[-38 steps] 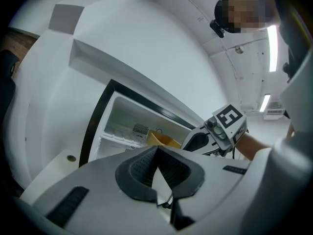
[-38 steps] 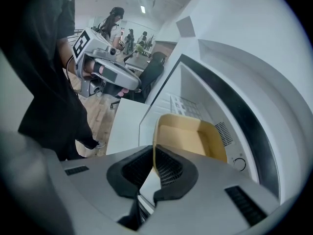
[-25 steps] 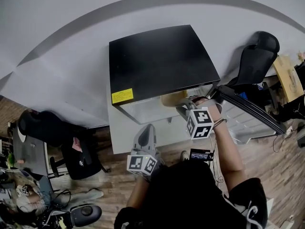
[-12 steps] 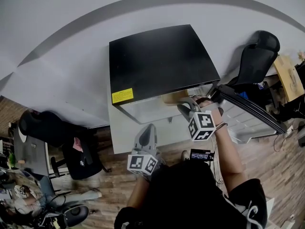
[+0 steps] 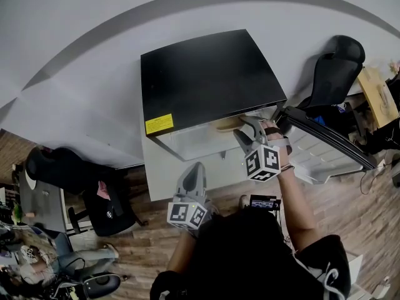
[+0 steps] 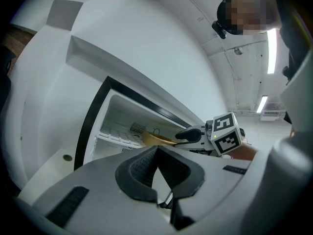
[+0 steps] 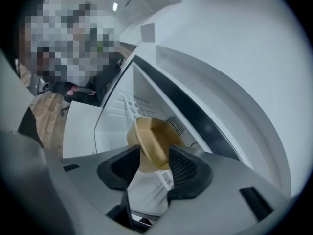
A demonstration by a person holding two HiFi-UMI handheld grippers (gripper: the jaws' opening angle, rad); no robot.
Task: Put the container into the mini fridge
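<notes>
- Inside the open mini fridge with a black top and white walls (image 5: 206,74), at 12 o'clock from the person, is the tan, shallow, round container (image 7: 154,136). It appears to rest on the white wire shelf (image 7: 128,104), toward the cavity's right side. Cannot tell whether it sits level.
- Right gripper (image 7: 155,152): the fingers have just been opening and now stand spread. The container's rim lies between them, with a gap at the left finger and no pinch seen.
- Left gripper (image 6: 156,150): fingers pressed together with nothing between them. It is held at 6 o'clock of the fridge mouth, apart from it.
- Progress, judged: placement essentially done. What is left is to draw the right gripper back clear of the container.
- Fridge door (image 5: 325,144): swung out toward 3 o'clock, just beside the right forearm.
- Surroundings:
  - The fridge stands on a low white bench (image 5: 164,179).
  - A black office chair (image 5: 334,67) is at 2 o'clock, behind the door.
  - A second black chair (image 5: 69,170) is at 8 o'clock.
  - The floor is wood plank (image 5: 369,224).
- In the way, judged: the rim between the fingers could be dragged along on withdrawal. The upper edge of the opening is close above the gripper.
</notes>
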